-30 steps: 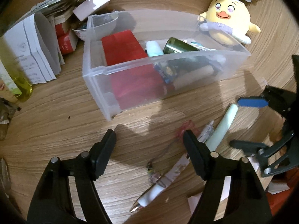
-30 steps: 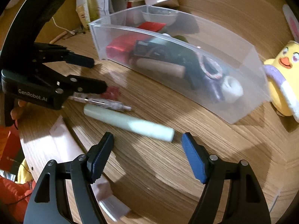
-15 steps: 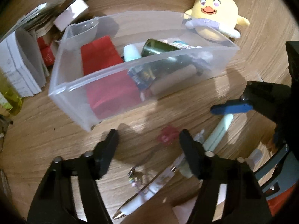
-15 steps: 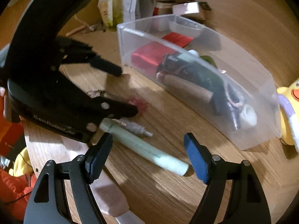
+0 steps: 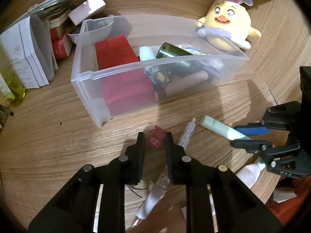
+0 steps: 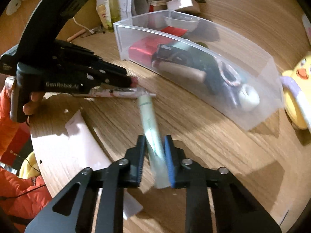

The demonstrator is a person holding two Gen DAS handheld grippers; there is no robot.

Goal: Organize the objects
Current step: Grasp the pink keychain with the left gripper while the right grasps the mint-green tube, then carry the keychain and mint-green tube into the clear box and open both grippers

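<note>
My left gripper is shut on a small pink-red charm on the wooden table, just in front of the clear plastic bin. My right gripper is shut on a pale green tube, which points toward the bin. The tube and the right gripper also show in the left wrist view. A white pen lies between the charm and the tube. The bin holds a red box, a dark green can and other items.
A yellow plush chick sits behind the bin's right end. Papers and small boxes and a yellow bottle are stacked left of the bin. White paper lies near the table edge, with a white tube close by.
Both grippers were open; now the left has closed on the pink-red charm and the right has closed on the green tube, turning it end-on toward the bin.
</note>
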